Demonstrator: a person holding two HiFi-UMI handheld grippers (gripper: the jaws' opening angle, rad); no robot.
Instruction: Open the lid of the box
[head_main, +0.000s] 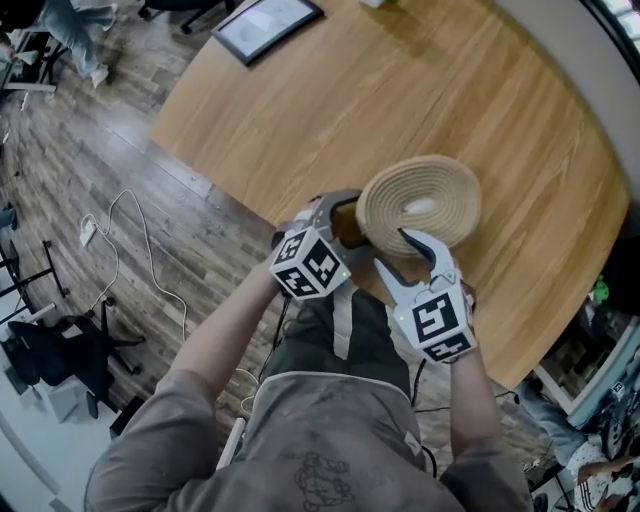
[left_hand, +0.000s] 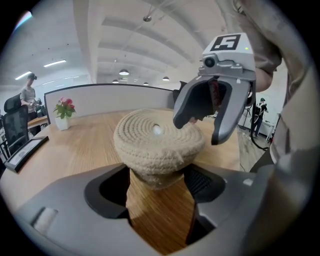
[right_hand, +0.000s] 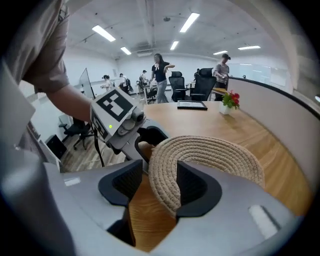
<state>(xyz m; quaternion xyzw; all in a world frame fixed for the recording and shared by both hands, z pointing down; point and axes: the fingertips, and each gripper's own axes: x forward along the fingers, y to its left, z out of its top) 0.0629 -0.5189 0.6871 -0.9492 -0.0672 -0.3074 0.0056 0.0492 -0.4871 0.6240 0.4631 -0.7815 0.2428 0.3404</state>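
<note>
A round box (left_hand: 159, 176) of coiled tan rope stands near the wooden table's (head_main: 400, 90) front edge. Its wide rope lid (head_main: 420, 200) with a white knob lies on top. My left gripper (head_main: 335, 215) reaches in from the left and its jaws stand wide around the box body, with both pads against its sides. My right gripper (head_main: 410, 245) straddles the lid's near rim (right_hand: 167, 175), one finger above the lid and one outside it. The rim rests against the right-hand pad, and a small gap shows at the other.
A dark framed board (head_main: 268, 25) lies at the table's far left edge. A small pot of flowers (left_hand: 63, 112) stands by the grey partition (left_hand: 115, 97). A white cable (head_main: 130, 240) trails on the floor to the left. People and office chairs are far behind.
</note>
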